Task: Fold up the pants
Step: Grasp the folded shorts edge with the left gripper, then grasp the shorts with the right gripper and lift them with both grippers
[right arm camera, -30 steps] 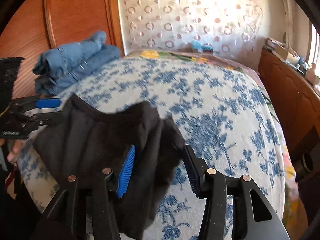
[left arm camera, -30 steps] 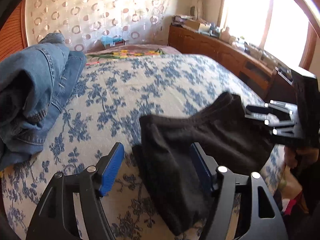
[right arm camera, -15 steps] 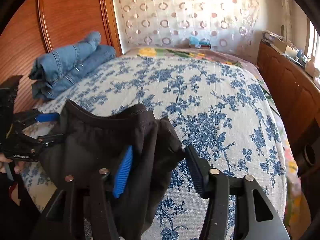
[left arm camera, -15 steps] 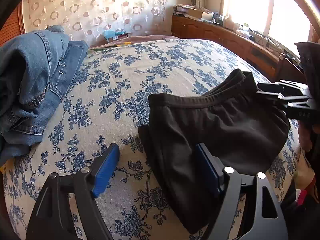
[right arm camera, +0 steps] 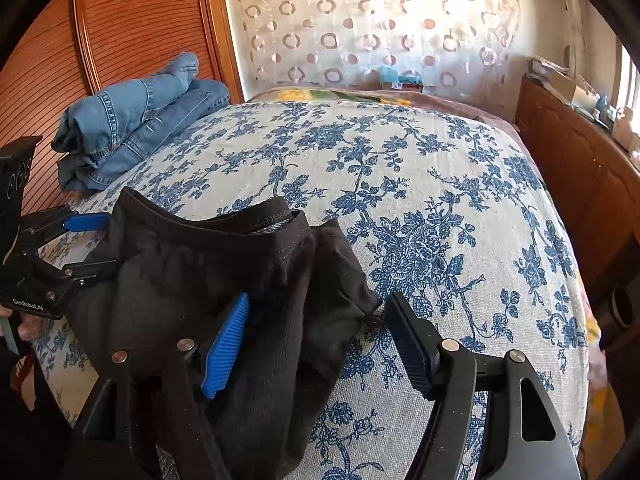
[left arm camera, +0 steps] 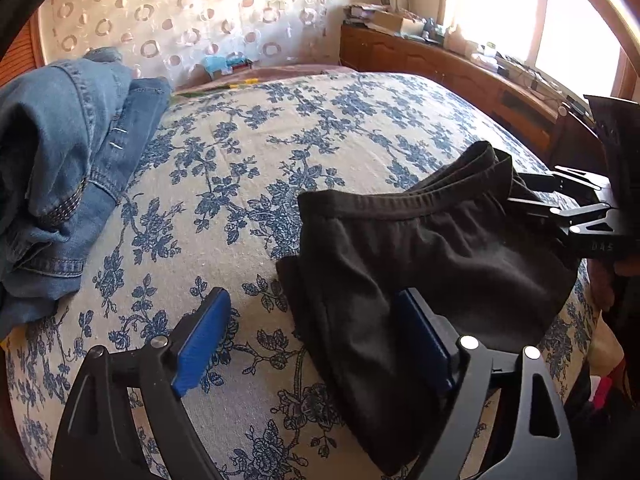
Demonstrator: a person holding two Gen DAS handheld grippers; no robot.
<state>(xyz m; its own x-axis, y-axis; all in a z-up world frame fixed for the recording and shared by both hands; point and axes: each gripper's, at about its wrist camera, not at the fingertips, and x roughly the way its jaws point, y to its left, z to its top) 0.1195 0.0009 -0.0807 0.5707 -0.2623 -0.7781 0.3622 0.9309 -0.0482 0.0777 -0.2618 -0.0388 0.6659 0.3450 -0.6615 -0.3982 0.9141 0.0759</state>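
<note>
Both jaws opening: left gripper (left arm camera: 316, 344) and right gripper (right arm camera: 320, 340) straddle the black pants (left arm camera: 420, 264), pads not pressing. We should back straight off so the fold stays put.

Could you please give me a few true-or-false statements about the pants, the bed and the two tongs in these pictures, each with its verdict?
1. The black pants lie folded on the floral bedspread. True.
2. The left tongs are clamped shut on the pants. False: their jaws are opening, pads clear of the cloth.
3. A heap of blue jeans lies at the bed's far side, apart from the black pants. True.
4. The right tongs hold the jeans. False: their jaws are opening, with black pants fabric between them.
5. The bedspread is plain white. False: it has a blue flower print.
</note>
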